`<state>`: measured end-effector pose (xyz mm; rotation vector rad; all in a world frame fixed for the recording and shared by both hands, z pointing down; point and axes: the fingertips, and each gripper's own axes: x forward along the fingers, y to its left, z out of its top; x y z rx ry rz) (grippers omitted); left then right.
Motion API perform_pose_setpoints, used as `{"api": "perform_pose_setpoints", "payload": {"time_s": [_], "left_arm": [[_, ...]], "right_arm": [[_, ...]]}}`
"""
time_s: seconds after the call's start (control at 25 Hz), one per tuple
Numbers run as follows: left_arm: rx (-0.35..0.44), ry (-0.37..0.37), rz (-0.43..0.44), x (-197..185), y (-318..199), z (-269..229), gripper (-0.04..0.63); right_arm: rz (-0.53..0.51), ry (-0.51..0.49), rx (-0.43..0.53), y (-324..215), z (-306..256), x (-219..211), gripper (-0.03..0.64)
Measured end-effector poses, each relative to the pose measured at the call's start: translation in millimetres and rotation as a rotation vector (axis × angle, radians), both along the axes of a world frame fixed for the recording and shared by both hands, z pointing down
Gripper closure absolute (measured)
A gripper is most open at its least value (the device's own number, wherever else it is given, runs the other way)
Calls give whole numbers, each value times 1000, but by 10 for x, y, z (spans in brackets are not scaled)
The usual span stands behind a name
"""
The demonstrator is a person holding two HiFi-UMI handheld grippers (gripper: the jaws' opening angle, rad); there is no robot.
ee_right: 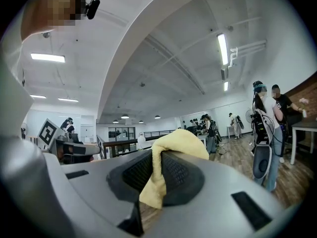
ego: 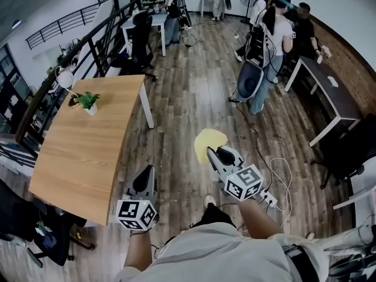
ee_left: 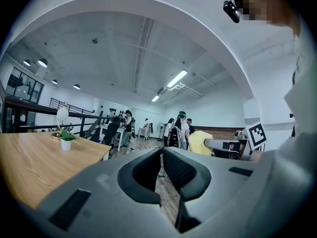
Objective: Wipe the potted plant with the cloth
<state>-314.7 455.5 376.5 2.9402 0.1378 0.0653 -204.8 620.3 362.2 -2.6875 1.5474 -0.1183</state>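
Note:
A small green potted plant (ego: 88, 103) in a white pot stands near the far left corner of a wooden table (ego: 82, 157); the left gripper view shows the plant (ee_left: 66, 139) far off to the left. My left gripper (ego: 145, 180) hovers beside the table's near right corner, jaws shut with nothing in them (ee_left: 161, 158). My right gripper (ego: 216, 153) is over the floor to the right, shut on a yellow cloth (ego: 208, 142). The cloth (ee_right: 173, 145) drapes over and between its jaws (ee_right: 154, 158). Both grippers are well away from the plant.
A white desk lamp (ego: 64, 79) stands just behind the plant. A black railing (ego: 88, 37) runs along the table's far left side. Several people (ego: 273, 34) stand at the back right beside a dark desk (ego: 329, 93). A cable (ego: 276, 175) lies on the wood floor.

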Motion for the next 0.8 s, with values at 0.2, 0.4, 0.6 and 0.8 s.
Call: {"api": "perform_pose_setpoints", "payload": {"time_s": [0.2, 0.4, 0.6, 0.8], "left_arm": [[-4, -18, -3, 159, -108, 38, 568], [5, -31, -45, 441, -342, 26, 568], [29, -43, -83, 889, -507, -62, 569], [37, -40, -145, 1417, -678, -174, 568]], "right_arm": [[-4, -32, -6, -110, 89, 204, 522], [-40, -43, 12, -372, 87, 550, 522], [-80, -64, 22, -584, 85, 1056, 522], [-130, -65, 28, -772, -4, 1694, 522]]}}
